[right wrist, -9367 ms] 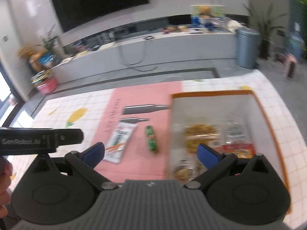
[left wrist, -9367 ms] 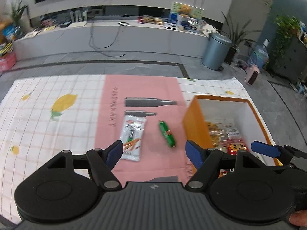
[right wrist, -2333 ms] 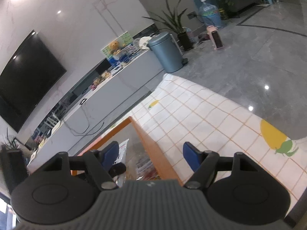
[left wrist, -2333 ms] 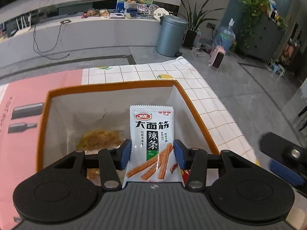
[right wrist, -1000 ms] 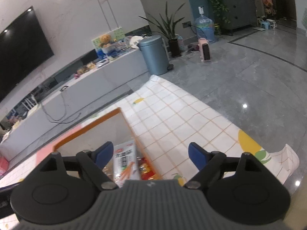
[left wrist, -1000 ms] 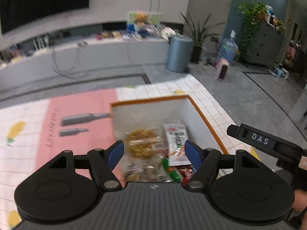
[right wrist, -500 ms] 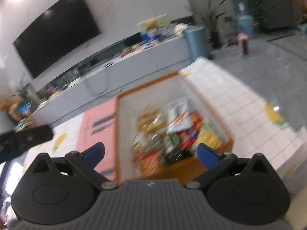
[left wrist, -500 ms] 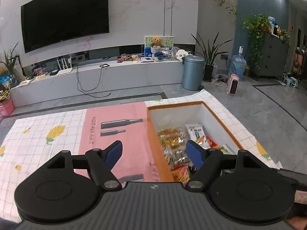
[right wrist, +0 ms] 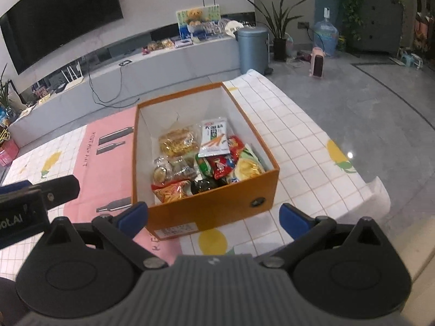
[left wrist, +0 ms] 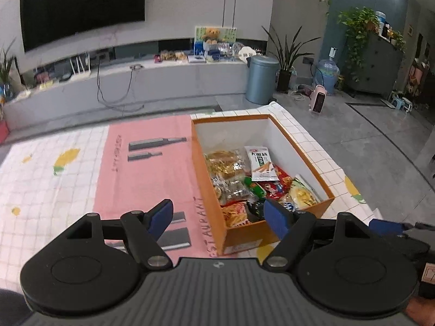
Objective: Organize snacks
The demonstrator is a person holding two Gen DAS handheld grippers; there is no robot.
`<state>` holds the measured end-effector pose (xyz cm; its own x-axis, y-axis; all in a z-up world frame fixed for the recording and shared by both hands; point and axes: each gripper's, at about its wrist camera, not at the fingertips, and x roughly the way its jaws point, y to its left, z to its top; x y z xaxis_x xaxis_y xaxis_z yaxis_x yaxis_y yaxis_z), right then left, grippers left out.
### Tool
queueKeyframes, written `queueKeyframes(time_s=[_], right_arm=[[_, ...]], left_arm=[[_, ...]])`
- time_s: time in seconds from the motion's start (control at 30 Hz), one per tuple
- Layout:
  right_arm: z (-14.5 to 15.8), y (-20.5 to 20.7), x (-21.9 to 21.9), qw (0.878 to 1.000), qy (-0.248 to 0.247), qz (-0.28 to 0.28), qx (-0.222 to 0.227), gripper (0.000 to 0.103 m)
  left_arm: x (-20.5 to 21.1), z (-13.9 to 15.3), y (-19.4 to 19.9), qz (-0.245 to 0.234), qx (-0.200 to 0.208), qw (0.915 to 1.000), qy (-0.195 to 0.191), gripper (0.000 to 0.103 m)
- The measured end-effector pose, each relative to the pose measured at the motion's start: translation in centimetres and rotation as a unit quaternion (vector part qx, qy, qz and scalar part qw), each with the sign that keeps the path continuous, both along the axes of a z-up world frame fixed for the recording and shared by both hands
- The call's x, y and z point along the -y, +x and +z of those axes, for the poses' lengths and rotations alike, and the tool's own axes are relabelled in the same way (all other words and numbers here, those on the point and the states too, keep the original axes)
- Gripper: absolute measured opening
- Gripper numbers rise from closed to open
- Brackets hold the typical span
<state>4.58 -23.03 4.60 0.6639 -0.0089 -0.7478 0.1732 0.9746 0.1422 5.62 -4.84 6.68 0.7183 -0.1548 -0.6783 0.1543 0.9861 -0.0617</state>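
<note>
Nearest the camera, the left gripper (left wrist: 220, 216) hangs above the patterned cloth (left wrist: 141, 179) with its blue fingers (left wrist: 160, 214) spread wide and nothing between them; its jaws have just finished spreading. The right gripper (right wrist: 213, 218) sits just as free, its fingers (right wrist: 295, 221) released at their widest after opening moments ago, hovering short of the near wall of the orange box (right wrist: 214, 203). In the right wrist view the left gripper's body shows at the left edge, and part of the right one shows at the lower right of the left view.

The box stands on the counter, partly on the pink strip of the cloth and partly on the white checked part. All the snacks lie inside it: a white packet with orange sticks (right wrist: 213, 138) on top toward the far end, a golden bag (right wrist: 176, 142) beside it, a red packet (right wrist: 223, 164) and a yellow-green bag (right wrist: 248, 167) nearer, a green sausage stick (left wrist: 254, 188) among them.

Beyond the cloth, a grey bin (left wrist: 261, 80) stands on the floor, with a long low shelf (left wrist: 136, 81) and a dark television (left wrist: 81, 8) on the wall behind.
</note>
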Motion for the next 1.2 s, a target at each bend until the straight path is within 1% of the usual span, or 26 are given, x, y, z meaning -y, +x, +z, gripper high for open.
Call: queueKeyframes(time_s=[0.07, 0.2, 0.37, 0.5, 0.6, 0.7, 0.8, 1.2], right_arm=[[0.4, 0.2, 0.1, 1.0, -0.002, 0.001, -0.005, 0.1], [1.3, 1.1, 0.0, 1.0, -0.02, 0.004, -0.008, 0.1], [2.2, 2.0, 0.6, 0.999, -0.034, -0.004, 0.002, 0.1], [2.5, 2.7, 1.0, 0.999, -0.041, -0.011, -0.004, 0.1], [2.2, 3.3, 1.0, 0.999, -0.05, 0.003, -0.012, 0.1], [1.8, 3.7, 1.2, 0.999, -0.041, 0.007, -0.019, 0.1], [1.4, 4.1, 1.0, 0.999, -0.046, 0.007, -0.024, 0.099], [0.7, 4.2, 1.0, 0.998, -0.055, 0.007, -0.028, 0.099]], left_arm=[[0.1, 0.2, 0.3, 0.002, -0.005, 1.0, -0.002, 0.089], [1.2, 0.8, 0.7, 0.005, -0.007, 0.9999, 0.014, 0.089], [1.8, 1.4, 1.9, 0.014, -0.022, 0.9997, 0.003, 0.089], [2.4, 1.5, 2.7, 0.013, -0.028, 0.9995, 0.009, 0.089], [2.7, 1.2, 3.1, 0.008, -0.038, 0.999, 0.023, 0.088], [2.8, 0.9, 3.5, 0.008, -0.045, 0.9986, 0.026, 0.086], [2.9, 0.5, 3.7, 0.009, -0.047, 0.9984, 0.031, 0.084], [3.3, 0.2, 3.9, 0.006, -0.053, 0.998, 0.033, 0.084]])
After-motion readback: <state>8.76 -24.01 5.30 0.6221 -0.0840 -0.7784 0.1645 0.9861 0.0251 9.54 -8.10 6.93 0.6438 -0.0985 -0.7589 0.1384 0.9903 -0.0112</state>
